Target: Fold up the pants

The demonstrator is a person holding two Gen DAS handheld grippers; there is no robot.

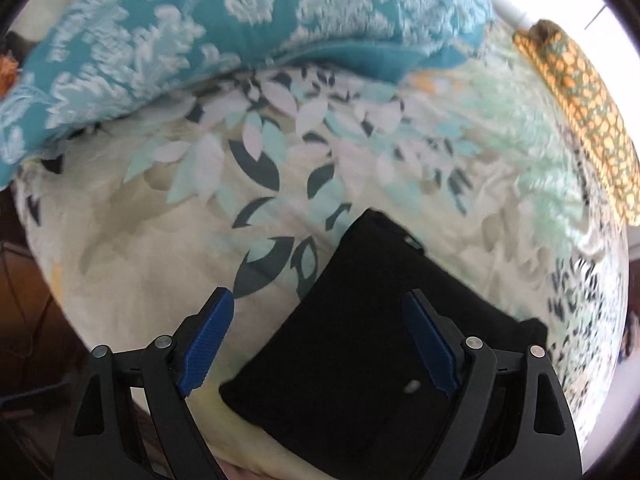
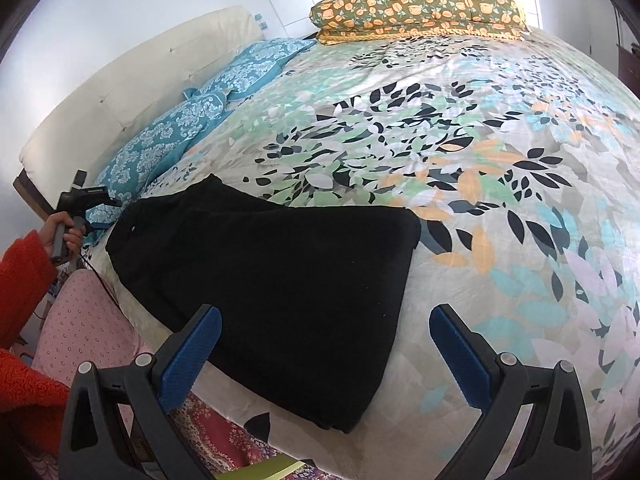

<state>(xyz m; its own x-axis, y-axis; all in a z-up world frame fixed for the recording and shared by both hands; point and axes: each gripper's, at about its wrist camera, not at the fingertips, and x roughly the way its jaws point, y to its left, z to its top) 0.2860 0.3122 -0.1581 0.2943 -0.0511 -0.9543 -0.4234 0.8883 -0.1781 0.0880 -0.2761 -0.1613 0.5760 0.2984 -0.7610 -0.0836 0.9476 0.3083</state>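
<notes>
Black pants (image 2: 280,264) lie folded into a flat stack on the leaf-patterned bedspread (image 2: 480,140), near the bed's front left edge. They also show in the left wrist view (image 1: 360,340), below and between the fingers. My left gripper (image 1: 320,312) is open and empty, just above the pants' end; it also shows in the right wrist view (image 2: 86,200), held in a hand beside the pants. My right gripper (image 2: 324,324) is open and empty, above the pants' near edge.
Blue patterned pillows (image 2: 180,132) lie along the cream headboard (image 2: 120,92) at the left. A folded orange-flowered quilt (image 2: 416,4) sits at the far side of the bed. The person's red sleeve (image 2: 24,280) and pink dotted clothing (image 2: 88,332) are at the bed's edge.
</notes>
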